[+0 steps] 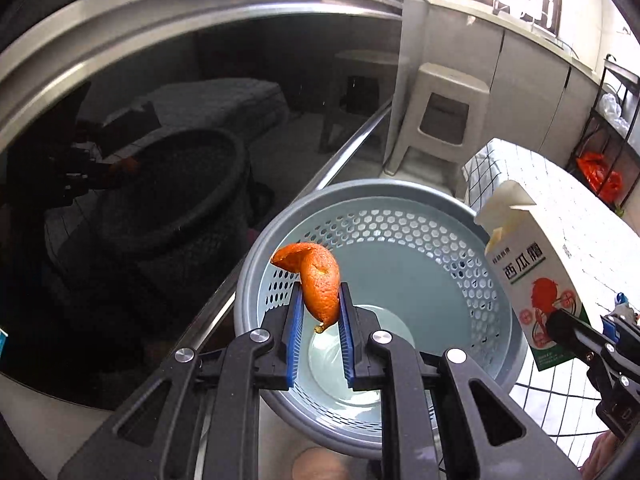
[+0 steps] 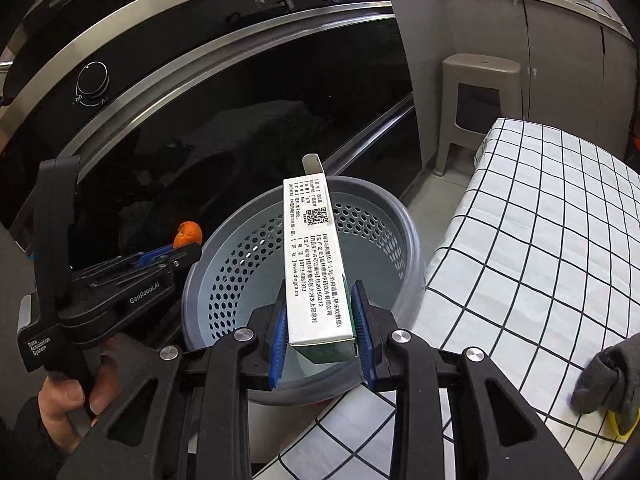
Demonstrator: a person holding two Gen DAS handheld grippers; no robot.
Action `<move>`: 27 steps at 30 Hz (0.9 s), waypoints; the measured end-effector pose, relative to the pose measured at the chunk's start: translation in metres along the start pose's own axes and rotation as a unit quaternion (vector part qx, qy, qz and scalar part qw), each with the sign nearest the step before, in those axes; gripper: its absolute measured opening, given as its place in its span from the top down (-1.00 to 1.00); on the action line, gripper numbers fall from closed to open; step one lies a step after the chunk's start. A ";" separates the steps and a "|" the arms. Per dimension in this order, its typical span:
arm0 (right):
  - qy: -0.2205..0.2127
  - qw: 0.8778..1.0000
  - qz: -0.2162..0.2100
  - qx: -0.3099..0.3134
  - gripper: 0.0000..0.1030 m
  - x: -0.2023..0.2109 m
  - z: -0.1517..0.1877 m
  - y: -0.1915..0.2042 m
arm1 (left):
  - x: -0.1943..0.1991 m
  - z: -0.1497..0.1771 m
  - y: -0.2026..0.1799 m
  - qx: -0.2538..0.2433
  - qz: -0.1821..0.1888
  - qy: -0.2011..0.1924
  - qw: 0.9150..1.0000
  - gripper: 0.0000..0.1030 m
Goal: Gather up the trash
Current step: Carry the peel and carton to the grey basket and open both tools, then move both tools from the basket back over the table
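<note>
My left gripper (image 1: 320, 300) is shut on a curled orange peel (image 1: 316, 280) and holds it above the near-left rim of a grey perforated trash basket (image 1: 400, 204). The basket looks empty inside. My right gripper (image 2: 320, 300) is shut on a white medicine box (image 2: 312, 256) with printed text, held over the same basket (image 2: 224, 264). In the left wrist view the box (image 1: 528, 280) and the right gripper (image 1: 580, 332) show at the right. In the right wrist view the left gripper (image 2: 188, 252) and the peel (image 2: 187, 234) show at the left.
A table with a white black-checked cloth (image 2: 540, 240) stands right of the basket. A dark glass oven front (image 2: 240, 120) with knobs is behind it. A beige plastic stool (image 1: 444, 112) stands further back. A grey cloth (image 2: 612, 376) lies on the table at lower right.
</note>
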State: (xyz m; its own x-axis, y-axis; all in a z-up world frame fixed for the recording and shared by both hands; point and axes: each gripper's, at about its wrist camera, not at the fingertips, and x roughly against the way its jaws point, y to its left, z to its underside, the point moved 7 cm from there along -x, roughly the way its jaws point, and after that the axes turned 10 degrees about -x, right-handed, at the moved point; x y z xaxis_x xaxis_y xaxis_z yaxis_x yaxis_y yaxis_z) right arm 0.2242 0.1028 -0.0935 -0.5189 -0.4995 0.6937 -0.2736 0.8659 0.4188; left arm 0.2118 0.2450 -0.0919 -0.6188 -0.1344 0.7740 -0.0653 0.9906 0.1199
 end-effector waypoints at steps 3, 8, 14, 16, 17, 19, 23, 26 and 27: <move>0.005 1.000 0.003 0.000 0.44 -0.006 0.000 0.005 | -0.003 0.002 -0.002 -0.001 0.007 0.006 1.000 0.61; 0.005 1.000 0.007 0.003 0.44 -0.011 -0.001 0.008 | -0.001 0.005 -0.001 0.004 0.007 0.007 1.000 0.48; -0.009 1.000 0.001 0.000 -0.11 -0.006 -0.007 0.008 | 0.002 0.000 0.000 0.013 -0.001 -0.010 1.000 -0.28; -0.015 1.000 0.007 0.005 -0.11 -0.003 -0.007 0.009 | 0.001 0.000 0.001 0.012 -0.003 -0.009 1.000 -0.29; -0.017 1.000 0.008 0.005 -0.11 -0.003 -0.006 0.009 | 0.001 0.000 0.001 0.012 -0.002 -0.008 1.000 -0.29; -0.016 1.000 0.006 0.004 -0.11 -0.001 -0.005 0.009 | 0.001 -0.001 0.002 0.013 -0.004 -0.007 1.000 -0.29; -0.019 1.000 0.006 0.002 -0.11 0.005 0.000 0.007 | 0.003 -0.002 0.002 0.012 -0.008 -0.011 1.000 -0.31; -0.021 1.000 0.010 -0.001 -0.11 0.011 0.006 0.004 | 0.004 -0.002 0.001 0.010 -0.008 -0.014 1.000 -0.38; -0.022 1.000 0.013 -0.002 -0.11 0.015 0.009 0.002 | 0.005 -0.002 0.000 0.009 -0.007 -0.016 1.000 -0.40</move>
State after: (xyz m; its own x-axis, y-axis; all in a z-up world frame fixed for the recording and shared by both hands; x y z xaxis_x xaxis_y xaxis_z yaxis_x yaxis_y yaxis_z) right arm 0.2082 0.0976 -0.0877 -0.5601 -0.4755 0.6784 -0.2558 0.8781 0.4043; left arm 0.2099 0.2444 -0.0866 -0.6417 -0.1474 0.7526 -0.0874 0.9890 0.1191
